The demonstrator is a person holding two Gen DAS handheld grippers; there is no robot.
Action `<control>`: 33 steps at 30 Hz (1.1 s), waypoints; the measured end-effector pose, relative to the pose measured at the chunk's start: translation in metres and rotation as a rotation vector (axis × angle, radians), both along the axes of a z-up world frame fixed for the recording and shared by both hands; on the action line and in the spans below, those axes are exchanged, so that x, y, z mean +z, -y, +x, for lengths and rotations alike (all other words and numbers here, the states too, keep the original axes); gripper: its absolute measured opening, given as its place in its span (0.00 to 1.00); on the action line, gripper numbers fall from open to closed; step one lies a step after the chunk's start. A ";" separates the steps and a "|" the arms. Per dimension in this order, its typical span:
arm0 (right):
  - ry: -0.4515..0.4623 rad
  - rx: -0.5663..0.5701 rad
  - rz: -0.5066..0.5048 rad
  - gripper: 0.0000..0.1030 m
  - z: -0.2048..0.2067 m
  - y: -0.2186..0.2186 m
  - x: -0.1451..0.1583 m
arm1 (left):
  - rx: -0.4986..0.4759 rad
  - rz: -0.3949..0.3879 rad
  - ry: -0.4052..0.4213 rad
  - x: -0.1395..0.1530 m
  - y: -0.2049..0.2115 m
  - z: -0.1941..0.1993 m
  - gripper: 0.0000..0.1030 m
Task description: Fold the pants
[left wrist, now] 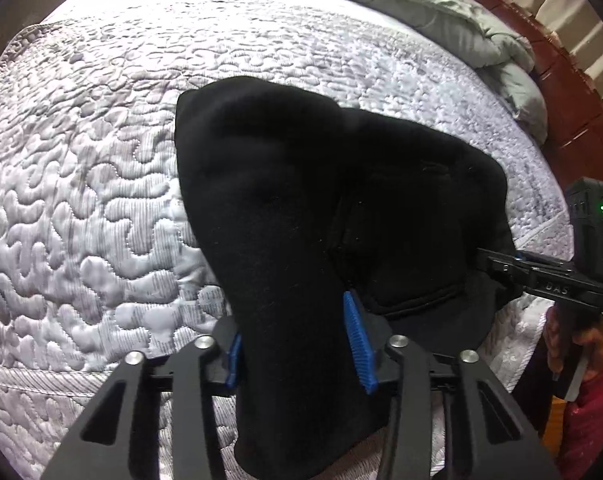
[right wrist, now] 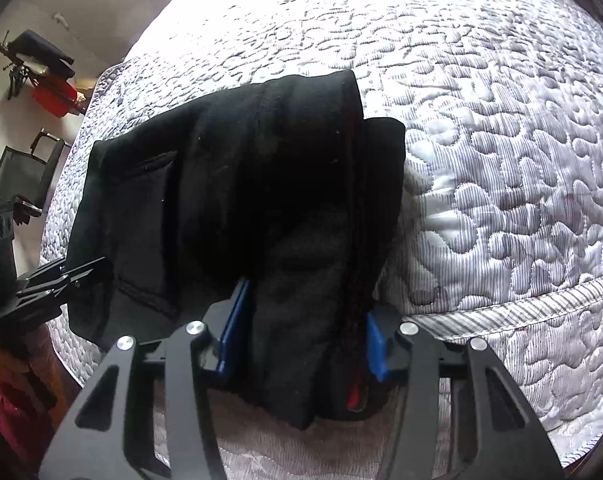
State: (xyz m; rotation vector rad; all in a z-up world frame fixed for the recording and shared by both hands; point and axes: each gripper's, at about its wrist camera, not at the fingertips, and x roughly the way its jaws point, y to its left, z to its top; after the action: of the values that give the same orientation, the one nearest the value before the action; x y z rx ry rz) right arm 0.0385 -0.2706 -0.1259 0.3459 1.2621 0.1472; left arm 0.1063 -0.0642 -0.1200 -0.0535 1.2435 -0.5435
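So both hand-held grippers are clamped onto the black pants right now, one at each side of the near edge. The left hand-held gripper has its blue pads squeezing a thick bunch of the fabric, and the right hand-held gripper is doing the same on its end, blue pads pressed into the cloth with a bit of red showing low down between them. No earlier shot to compare, so I'm only going by how they sit. The pants are folded over into a chunky bundle lying on the bed, on top of a white-and-grey quilted bedspread, near its front edge, with a pocket seam visible on the layer between the two grippers. A rumpled grey-green comforter is heaped at the far side of the bed, beside a reddish wooden frame. No boxes or baskets that I can make out; off past the bed corner something red sits against the wall, too small to tell what.
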 end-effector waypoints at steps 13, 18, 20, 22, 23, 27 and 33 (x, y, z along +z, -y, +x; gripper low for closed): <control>0.095 0.039 -0.001 0.34 0.003 0.006 0.055 | 0.043 -0.132 0.050 0.050 -0.014 0.001 0.27; 0.163 0.043 -0.016 0.34 0.021 0.013 0.091 | 0.049 -0.158 0.106 0.080 -0.008 0.018 0.27; 0.190 0.047 -0.030 0.34 0.034 0.021 0.106 | 0.049 -0.166 0.130 0.092 -0.002 0.032 0.27; 0.210 0.045 -0.031 0.34 0.054 0.029 0.118 | 0.050 -0.168 0.155 0.102 0.004 0.048 0.27; 0.216 0.044 -0.031 0.34 0.065 0.033 0.120 | 0.054 -0.172 0.166 0.107 0.007 0.058 0.27; 0.238 0.050 -0.035 0.34 0.110 0.049 0.122 | 0.062 -0.160 0.201 0.112 0.023 0.094 0.27; 0.203 0.051 -0.002 0.34 0.160 0.069 0.085 | 0.066 -0.125 0.181 0.077 0.030 0.136 0.28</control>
State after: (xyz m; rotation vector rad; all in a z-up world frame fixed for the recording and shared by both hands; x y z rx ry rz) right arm 0.1990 -0.3392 -0.0410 0.2891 1.0709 0.2192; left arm 0.2422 -0.0945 -0.0426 -0.1469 1.0276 -0.5561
